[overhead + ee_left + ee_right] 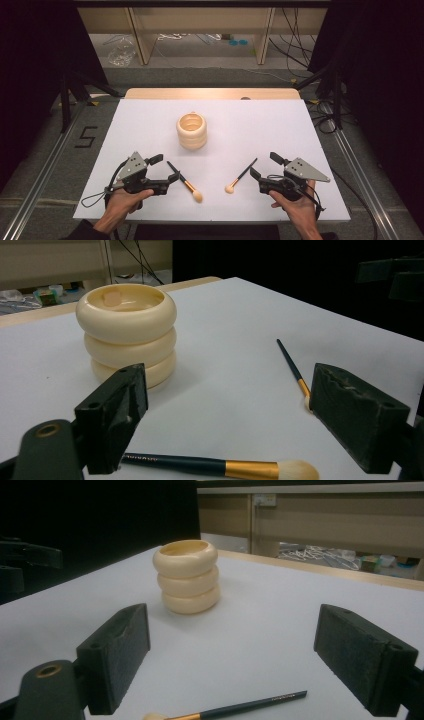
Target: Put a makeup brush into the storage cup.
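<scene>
— High view first: what carries everything?

— One white worktop (150, 125), with a strip of bare wood along its far edge. Biggest thing on it is a cream holder (191, 130) shaped like three stacked rings, upright and open at the top, standing about midway between the left and right edges, somewhat nearer the far edge.

— And the grippers?

— Both sit near the near edge, each in a hand. The left gripper (166, 170) is towards the near left corner, the right gripper (264, 165) towards the near right corner. Each has its jaws spread wide with nothing between the pads; the gripper views show bare white surface between them.

— The brushes?

— Two makeup brushes lie flat between the grippers, well short of the holder. The left brush (184, 181) has its dark handle tip just beside the left gripper's jaws and its pale bristles pointing at the near edge. The right brush (240, 176) mirrors it, handle tip near the right gripper, bristles towards the near edge. The brushes lie apart from each other.

— Touching either?

— Left, I cannot tell; right, apart.
</scene>
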### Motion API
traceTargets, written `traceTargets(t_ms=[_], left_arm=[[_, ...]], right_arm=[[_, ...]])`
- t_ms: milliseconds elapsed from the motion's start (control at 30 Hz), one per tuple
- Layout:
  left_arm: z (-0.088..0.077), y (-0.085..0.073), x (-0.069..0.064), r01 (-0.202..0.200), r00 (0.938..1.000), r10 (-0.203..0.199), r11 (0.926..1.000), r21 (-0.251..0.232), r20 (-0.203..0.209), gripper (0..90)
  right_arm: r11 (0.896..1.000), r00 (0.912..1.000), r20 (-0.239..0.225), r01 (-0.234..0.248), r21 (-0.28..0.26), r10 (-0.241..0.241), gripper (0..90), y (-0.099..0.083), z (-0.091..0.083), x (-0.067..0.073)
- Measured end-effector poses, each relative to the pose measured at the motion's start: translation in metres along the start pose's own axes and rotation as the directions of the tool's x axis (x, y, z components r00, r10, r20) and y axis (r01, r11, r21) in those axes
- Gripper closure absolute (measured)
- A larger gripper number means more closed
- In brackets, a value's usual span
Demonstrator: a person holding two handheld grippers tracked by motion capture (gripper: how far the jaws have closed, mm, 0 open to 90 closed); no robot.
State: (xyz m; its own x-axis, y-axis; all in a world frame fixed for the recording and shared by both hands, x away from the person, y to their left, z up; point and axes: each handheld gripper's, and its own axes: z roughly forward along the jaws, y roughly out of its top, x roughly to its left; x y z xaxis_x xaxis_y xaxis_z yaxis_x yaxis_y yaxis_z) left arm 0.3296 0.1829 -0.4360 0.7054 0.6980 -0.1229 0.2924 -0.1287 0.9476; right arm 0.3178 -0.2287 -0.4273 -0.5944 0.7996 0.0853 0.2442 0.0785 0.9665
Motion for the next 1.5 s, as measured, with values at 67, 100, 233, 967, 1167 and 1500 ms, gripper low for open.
traceTargets(t_ms=[67, 100, 233, 967, 1167, 1500], left_arm=[[0.0, 0.0, 0.0, -0.003, 1.0, 0.003, 1.0, 0.004, 0.003, 15.8], [0.0, 0.0, 0.0, -0.003, 1.0, 0.003, 1.0, 0.004, 0.003, 15.8], [0.0, 0.0, 0.001, -0.002, 1.0, 0.002, 1.0, 0.007, 0.009, 15.8], [0.005, 0.01, 0.011, -0.069, 0.9947, 0.061, 0.9927, 0.098, 0.083, 16.5], [0.005, 0.016, 0.015, -0.097, 0.9911, 0.083, 0.9862, 0.134, 0.104, 16.4], [0.011, 0.019, 0.019, -0.118, 0.9865, 0.095, 0.9773, 0.176, 0.133, 16.1]], right_arm=[[1.0, 1.0, -0.001, -0.001, 0.001, 0.001, 15.7, 0.0, 0.0, 0.0], [1.0, 1.0, -0.001, 0.002, 0.0, -0.002, 15.8, 0.0, 0.0, -0.001], [1.0, 0.9998, -0.019, -0.012, -0.002, 0.012, 15.8, 0.0, 0.001, 0.0], [0.999, 0.9999, -0.009, 0.01, 0.031, -0.01, 16.2, 0.0, 0.0, -0.001], [1.0, 0.9999, -0.015, 0.004, 0.019, -0.004, 16.3, 0.0, 0.001, -0.002], [1.0, 0.9998, -0.018, 0.008, 0.029, -0.007, 16.3, 0.0, 0.001, -0.001]])
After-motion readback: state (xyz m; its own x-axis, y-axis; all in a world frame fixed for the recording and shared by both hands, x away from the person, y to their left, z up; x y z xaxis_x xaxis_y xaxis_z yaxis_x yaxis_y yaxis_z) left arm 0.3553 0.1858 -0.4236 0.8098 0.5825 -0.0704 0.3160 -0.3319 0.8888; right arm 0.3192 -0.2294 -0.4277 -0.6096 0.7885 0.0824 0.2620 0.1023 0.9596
